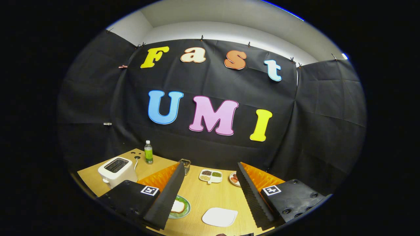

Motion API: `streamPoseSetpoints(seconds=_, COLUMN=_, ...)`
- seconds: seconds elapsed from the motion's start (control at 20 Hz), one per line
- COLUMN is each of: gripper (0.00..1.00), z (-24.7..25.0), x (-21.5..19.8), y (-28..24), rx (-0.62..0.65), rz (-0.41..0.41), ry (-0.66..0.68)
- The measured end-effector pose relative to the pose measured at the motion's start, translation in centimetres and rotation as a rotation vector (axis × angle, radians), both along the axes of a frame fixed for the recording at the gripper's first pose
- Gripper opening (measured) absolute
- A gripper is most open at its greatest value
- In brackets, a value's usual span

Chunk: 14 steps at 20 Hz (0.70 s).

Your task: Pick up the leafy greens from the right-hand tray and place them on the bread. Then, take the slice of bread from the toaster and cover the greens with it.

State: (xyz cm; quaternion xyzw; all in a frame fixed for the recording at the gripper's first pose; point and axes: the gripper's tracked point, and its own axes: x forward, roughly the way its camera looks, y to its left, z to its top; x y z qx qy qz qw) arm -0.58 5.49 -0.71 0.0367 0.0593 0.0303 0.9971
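In the gripper view, a wooden desk (pixel 200 196) runs back to the black cloth wall. At its far left stands a white toaster (pixel 117 170) with 2 dark slots on top; whether a slice sits in them cannot be told from here. Its cord leads back toward a small bottle (pixel 148 152) with a white cap and a green label, which stands upright behind the toaster near the desk's far edge. Right of the bottle, at the tip of the left finger, is a small wire basket (pixel 186 165), partly hidden by that finger.

Near the far middle of the desk lies a white divided dish (pixel 210 176) with 3 compartments: dark grains in one, green bits in another, pale grains in the third. To its right a small plate (pixel 233 179) holds something reddish, and the right finger covers its right side, so its contents are unclear. The leafy greens cannot be made out.

Nearer, a green-rimmed plate (pixel 183 207) carries the slice of bread (pixel 178 206), pale with a brown crust; it lies flat, and the left finger hides the plate's left half. Just right of it, between the fingers, a white flat tray (pixel 220 216) lies on the desk with nothing visible on it.

The tool (pixel 208 167) has its fingers spread wide apart above the desk, holding nothing and touching nothing; the dish lies just ahead between the fingertips.
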Motion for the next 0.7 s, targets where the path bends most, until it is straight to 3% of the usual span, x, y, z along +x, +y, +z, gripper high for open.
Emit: streamPoseSetpoints(seconds=0.7, gripper=0.98, z=-0.23, x=-0.47, y=0.54, rx=-0.021, rz=0.018, ry=0.009)
